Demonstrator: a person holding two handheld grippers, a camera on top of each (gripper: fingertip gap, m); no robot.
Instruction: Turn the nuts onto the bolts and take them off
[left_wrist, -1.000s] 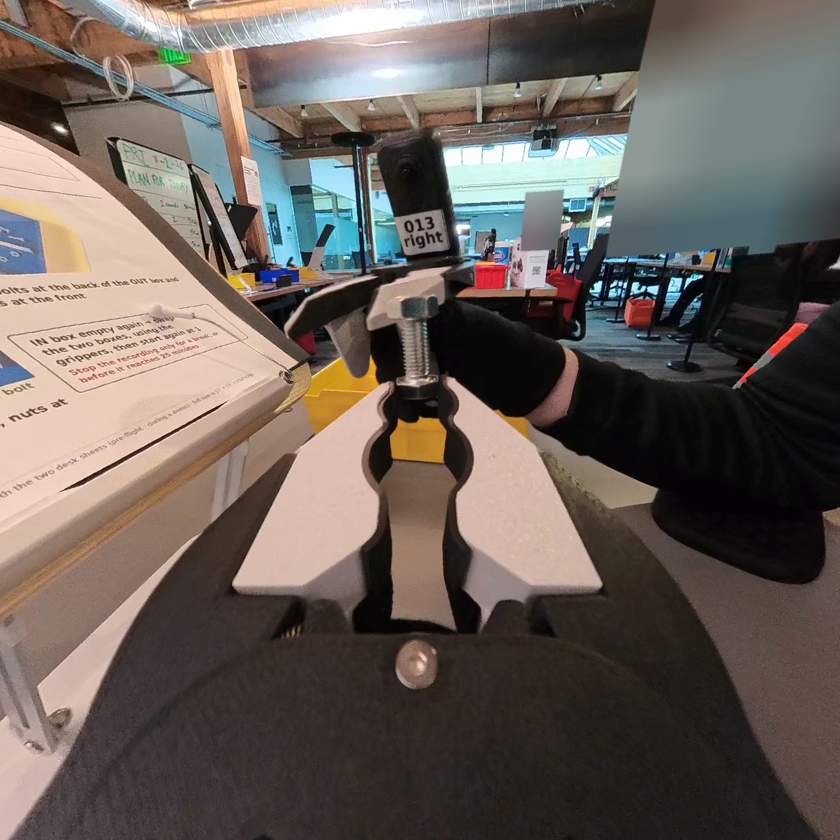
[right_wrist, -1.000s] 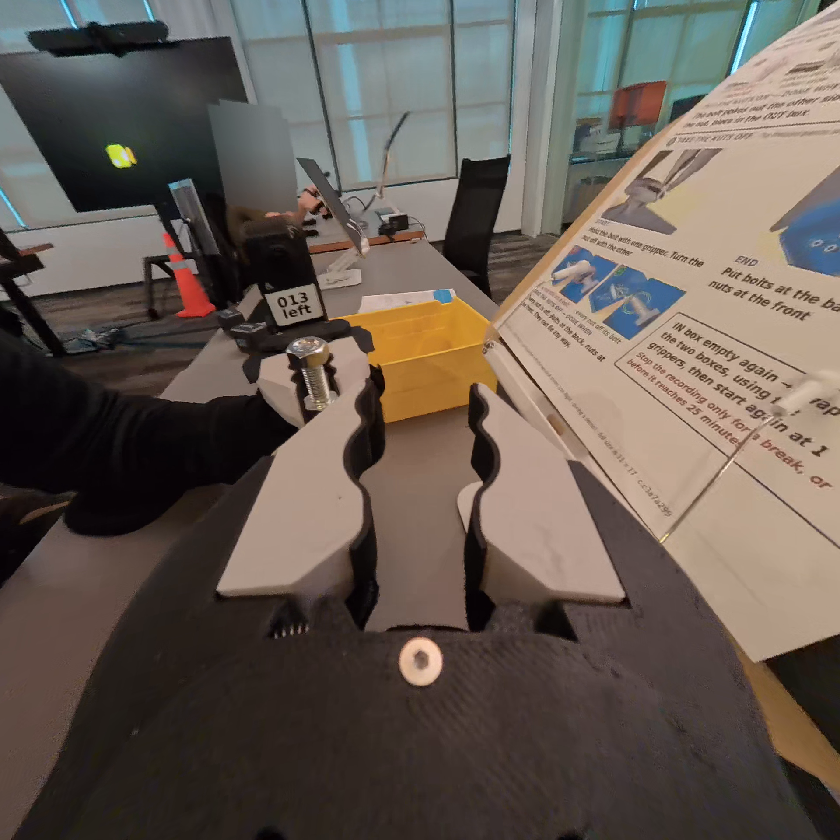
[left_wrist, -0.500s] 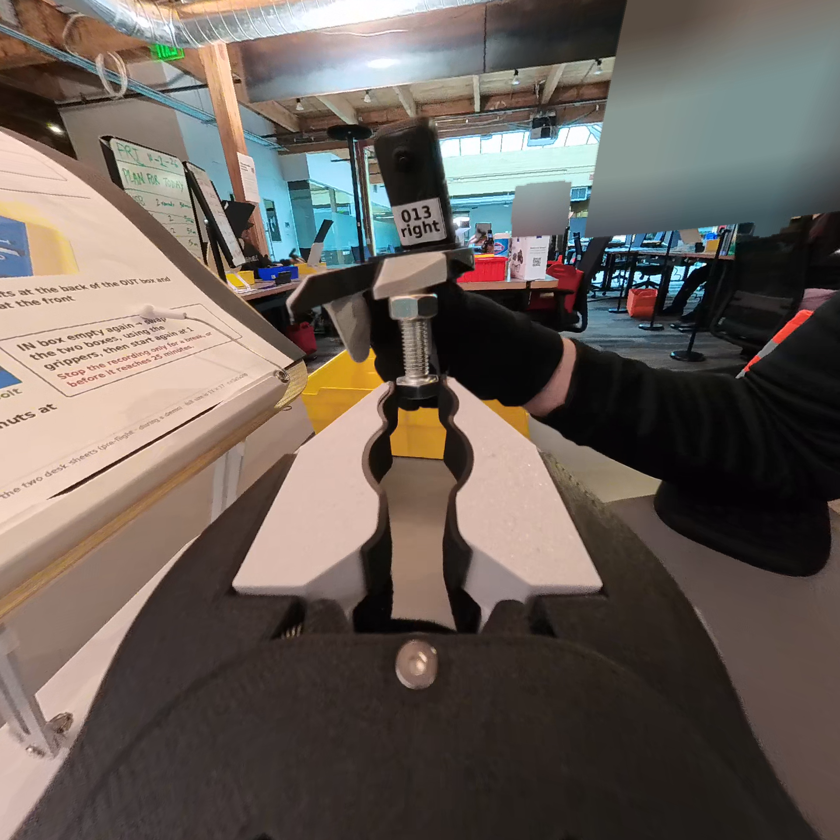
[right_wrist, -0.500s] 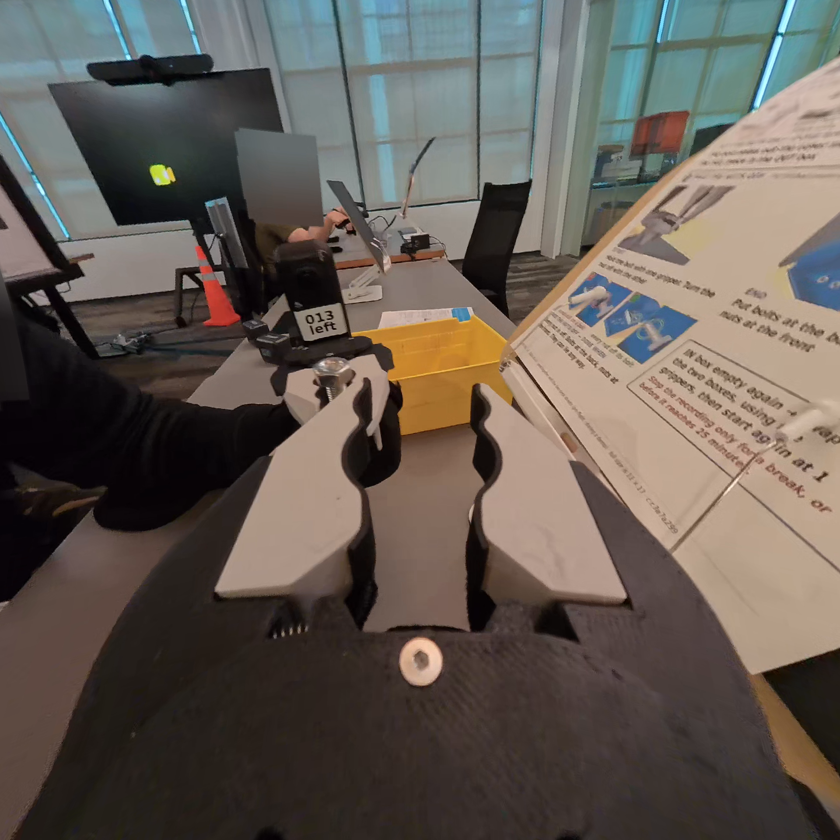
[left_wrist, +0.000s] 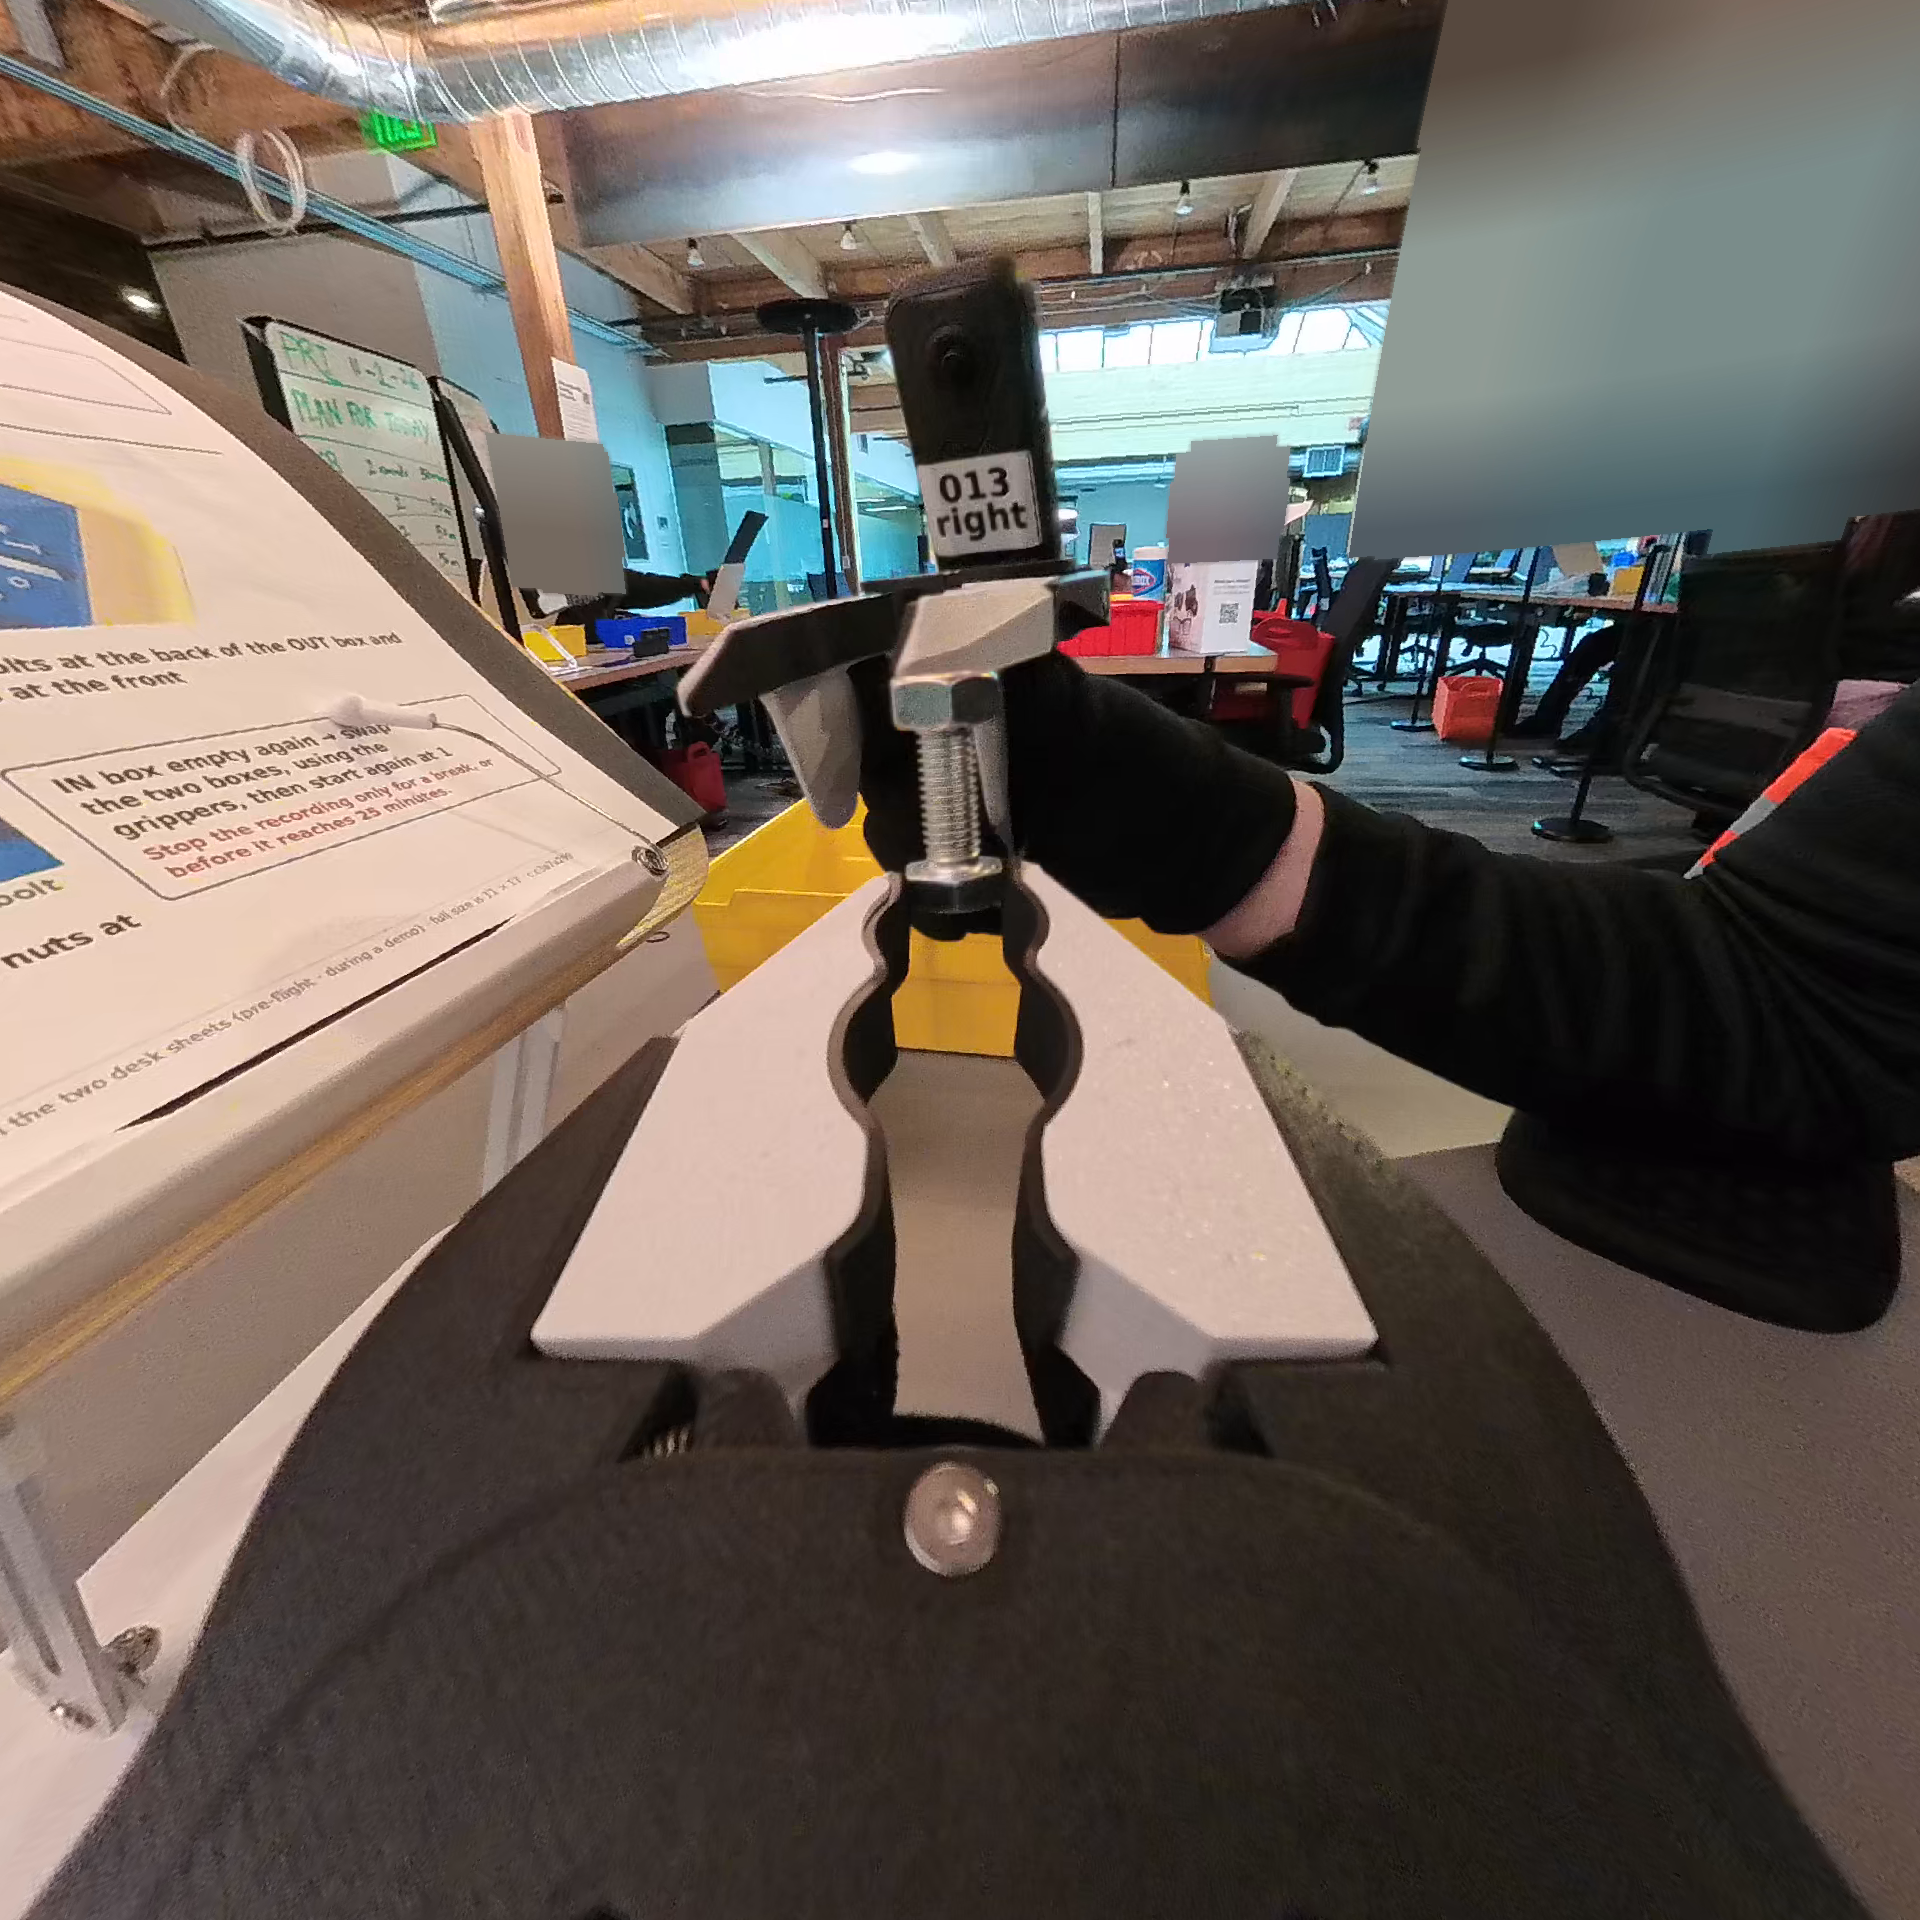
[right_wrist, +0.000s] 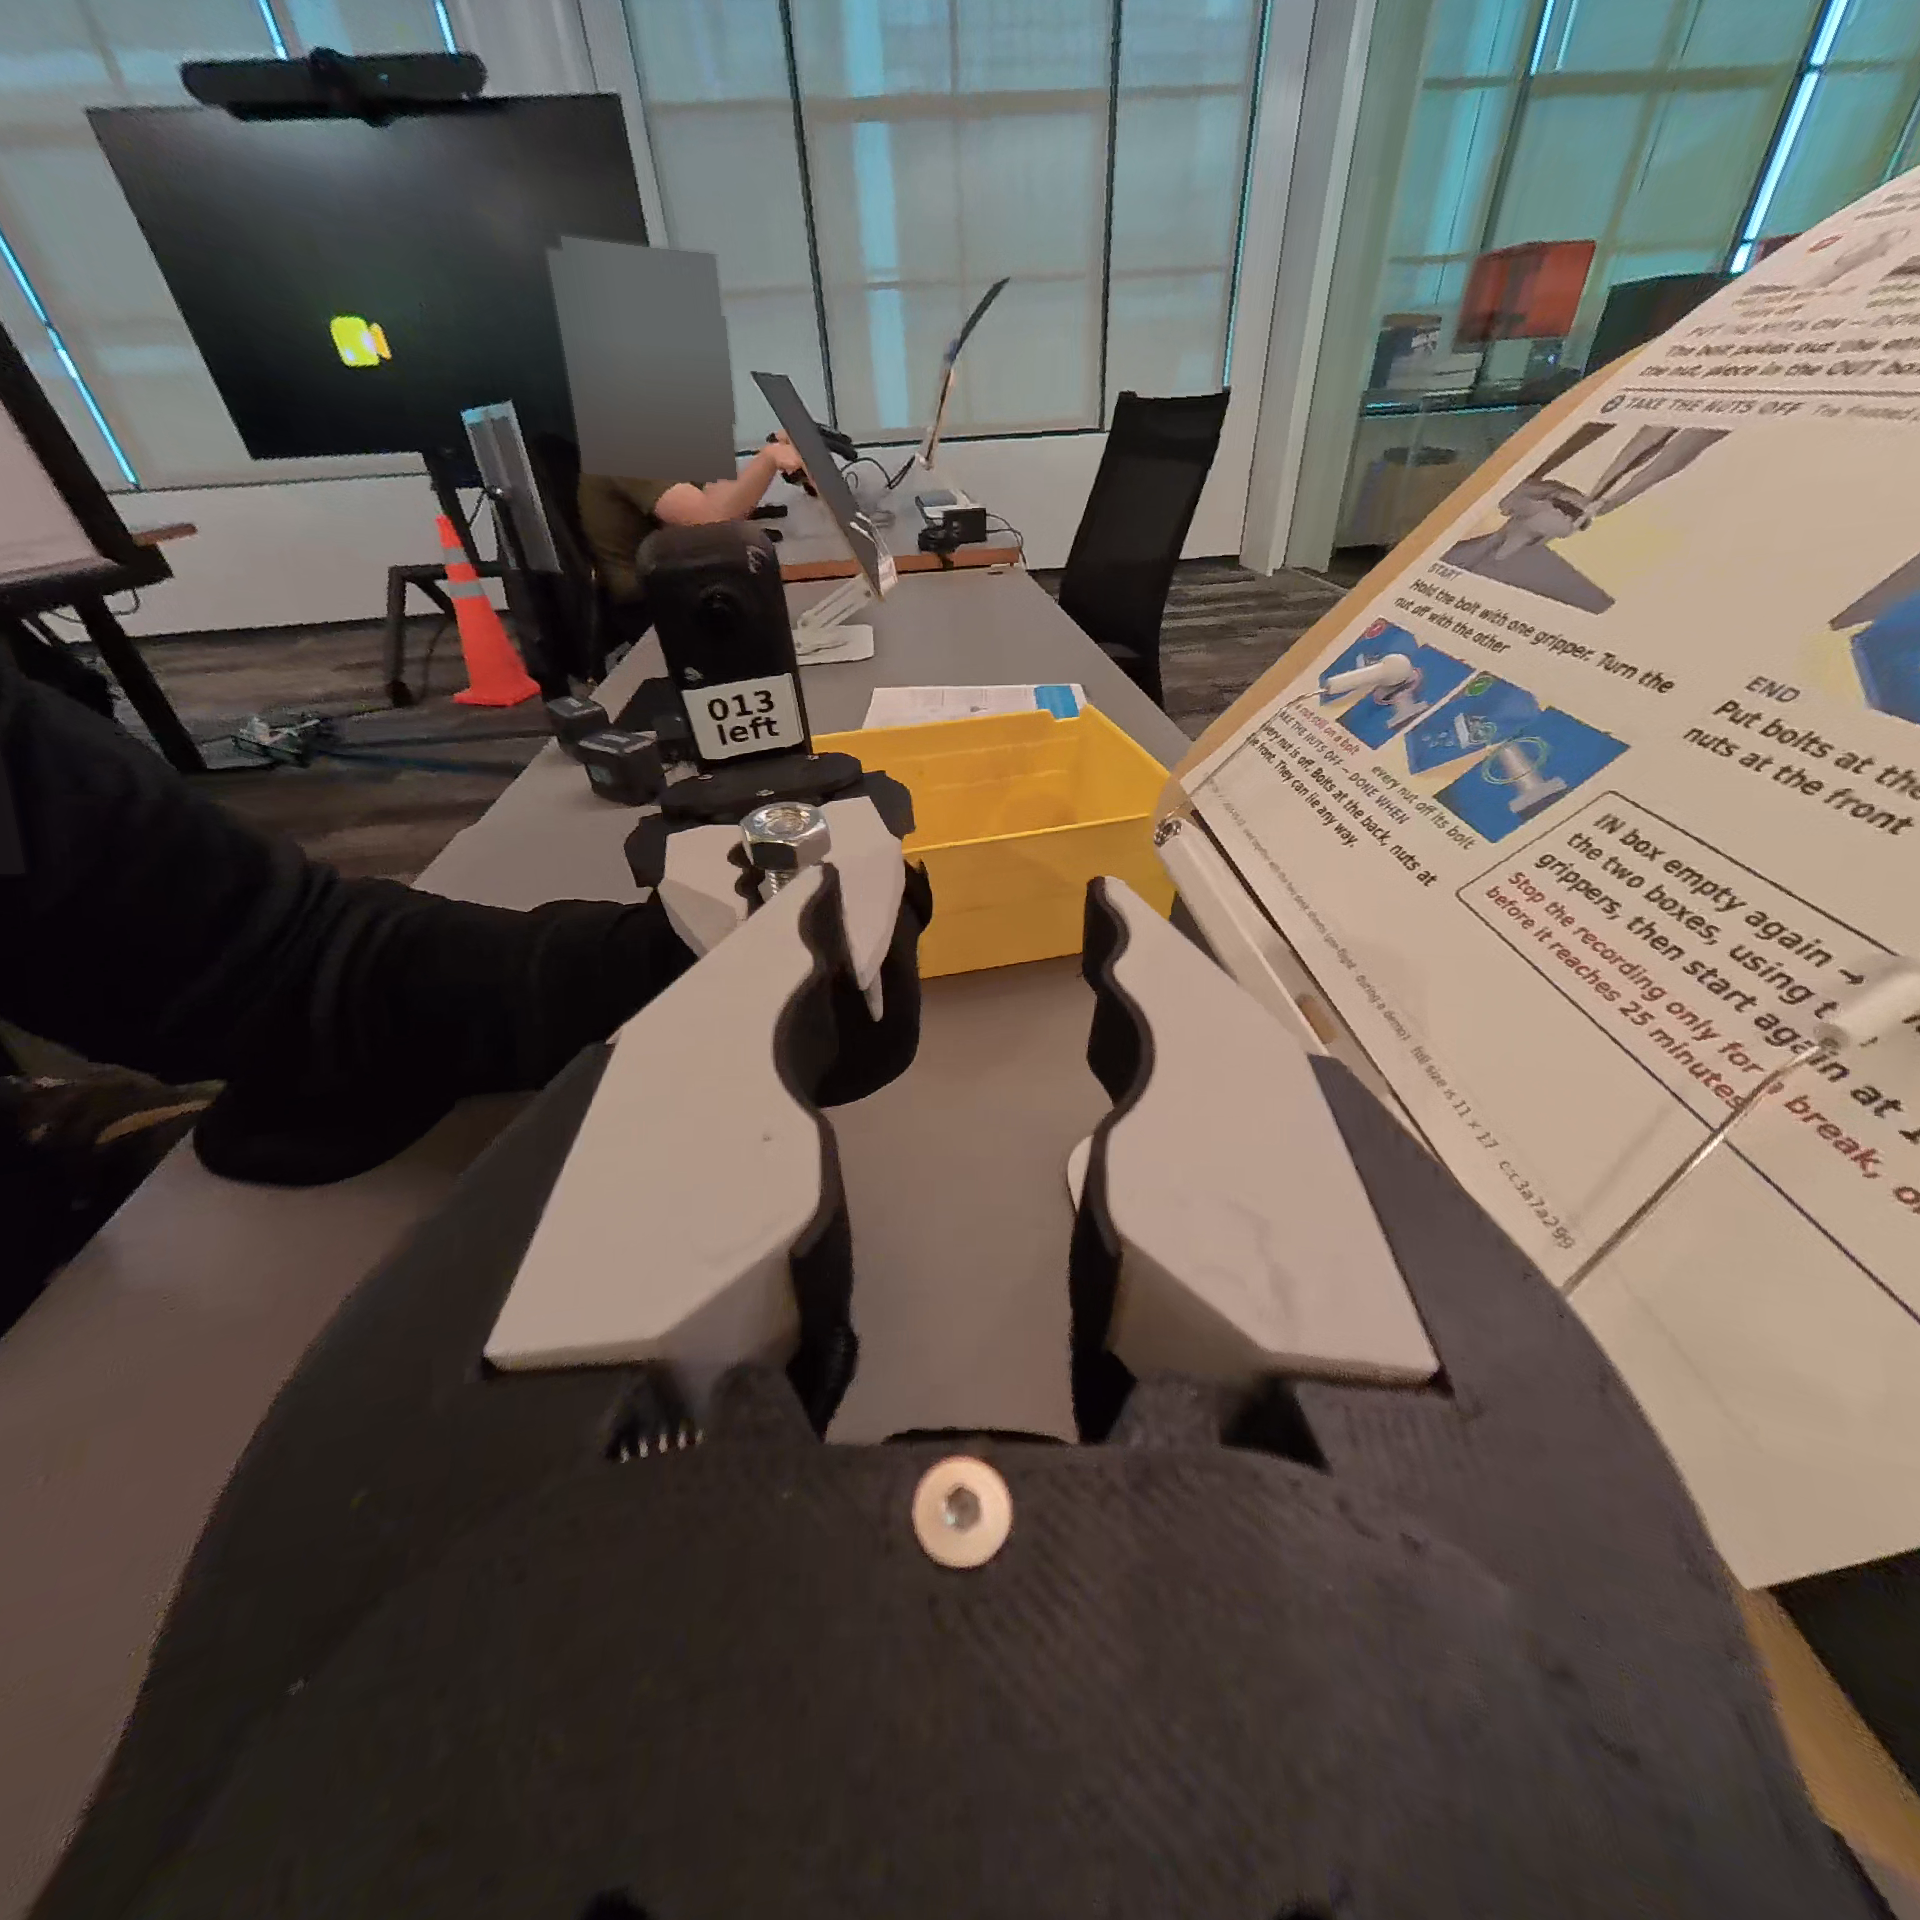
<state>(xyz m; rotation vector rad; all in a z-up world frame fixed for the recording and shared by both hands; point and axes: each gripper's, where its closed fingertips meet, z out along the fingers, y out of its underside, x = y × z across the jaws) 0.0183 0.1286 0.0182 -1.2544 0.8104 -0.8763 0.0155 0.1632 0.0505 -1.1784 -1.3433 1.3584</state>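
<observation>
A silver bolt (left_wrist: 948, 774) stands upright, hex head on top, with a nut (left_wrist: 951, 871) near its lower end. My left gripper (left_wrist: 951, 906) is shut on the bolt's lower end, and the nut sits right at its fingertips. My right gripper (left_wrist: 914, 790), held by a black-gloved hand, is open with its fingers on either side of the bolt's upper part, not closed on it. In the right wrist view my right gripper (right_wrist: 961, 904) is open and the bolt head (right_wrist: 784, 831) shows just beyond its left fingertip, held in the left gripper (right_wrist: 779, 894).
A yellow bin (right_wrist: 1018, 831) stands on the grey table (right_wrist: 966, 1143) behind the grippers; it also shows in the left wrist view (left_wrist: 790, 894). A tilted instruction board (right_wrist: 1610, 831) stands close by, on the left in the left wrist view (left_wrist: 260, 779). A black-sleeved arm (left_wrist: 1558, 935) reaches in. The left gripper's tips are roughly 5 cm from the right gripper's.
My right gripper has stayed open and shifted closer to the bolt, so its left finger now covers most of the shaft. The left gripper still holds the bolt upright.
</observation>
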